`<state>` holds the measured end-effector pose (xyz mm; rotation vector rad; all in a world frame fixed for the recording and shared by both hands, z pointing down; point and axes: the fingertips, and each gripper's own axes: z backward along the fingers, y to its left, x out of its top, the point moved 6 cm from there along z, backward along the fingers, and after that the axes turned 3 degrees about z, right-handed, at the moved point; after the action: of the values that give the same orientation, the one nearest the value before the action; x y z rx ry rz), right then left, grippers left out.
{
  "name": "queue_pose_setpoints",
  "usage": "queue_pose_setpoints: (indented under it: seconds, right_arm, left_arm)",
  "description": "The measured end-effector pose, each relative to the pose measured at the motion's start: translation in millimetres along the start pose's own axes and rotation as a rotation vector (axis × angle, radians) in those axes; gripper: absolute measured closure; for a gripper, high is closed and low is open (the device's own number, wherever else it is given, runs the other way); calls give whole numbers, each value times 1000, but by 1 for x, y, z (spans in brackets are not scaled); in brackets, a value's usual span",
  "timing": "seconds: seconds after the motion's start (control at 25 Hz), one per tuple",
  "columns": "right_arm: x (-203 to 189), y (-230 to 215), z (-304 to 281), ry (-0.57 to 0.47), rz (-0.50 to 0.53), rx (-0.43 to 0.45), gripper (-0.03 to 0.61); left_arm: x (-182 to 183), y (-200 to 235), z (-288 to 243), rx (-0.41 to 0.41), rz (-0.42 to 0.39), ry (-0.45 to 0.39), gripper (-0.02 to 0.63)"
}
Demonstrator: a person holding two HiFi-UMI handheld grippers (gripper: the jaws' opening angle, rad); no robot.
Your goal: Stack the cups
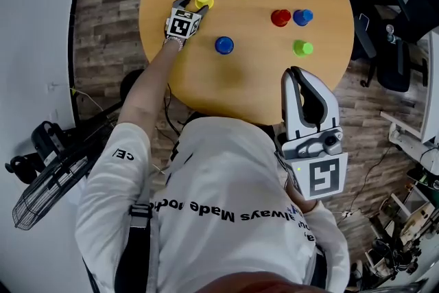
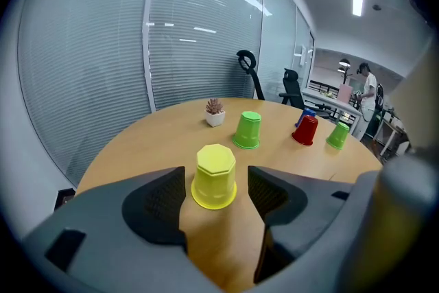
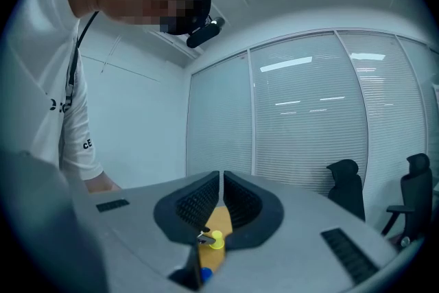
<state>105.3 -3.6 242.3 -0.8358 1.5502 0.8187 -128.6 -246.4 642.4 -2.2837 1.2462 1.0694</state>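
left arm stretched to the upper left of the head view, left gripper tilted down over the table. jaws wide, set either side of the upturned yellow cup, pads clear of it. right gripper held near the body at lower right, pointing up-frame, roughly level; jaws pressed together, nothing between them.

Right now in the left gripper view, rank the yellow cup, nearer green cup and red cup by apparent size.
1. yellow cup
2. nearer green cup
3. red cup
Nearness likely explains it; real sizes unsure.
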Motion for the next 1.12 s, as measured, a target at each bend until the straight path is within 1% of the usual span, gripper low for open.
queue_pose_setpoints:
  seconds: [0.24, 0.6, 0.64, 0.84, 1.12]
  right_arm:
    - [-6, -4, -4, 18, -5, -1, 535]
    - [-10, -9, -5, 32, -11, -15, 535]
    - [-11, -9, -5, 33, -9, -16, 535]
    - [-8, -9, -4, 30, -4, -18, 535]
    - [-3, -6, 1, 18, 6, -10, 535]
  left_arm:
    - [10, 1, -12, -7, -62, 24, 344]
    - [14, 3, -28, 14, -116, 53, 351]
    - [14, 3, -28, 13, -117, 51, 370]
    - [15, 1, -25, 9, -122, 42, 374]
    - [9, -6, -8, 7, -84, 12, 374]
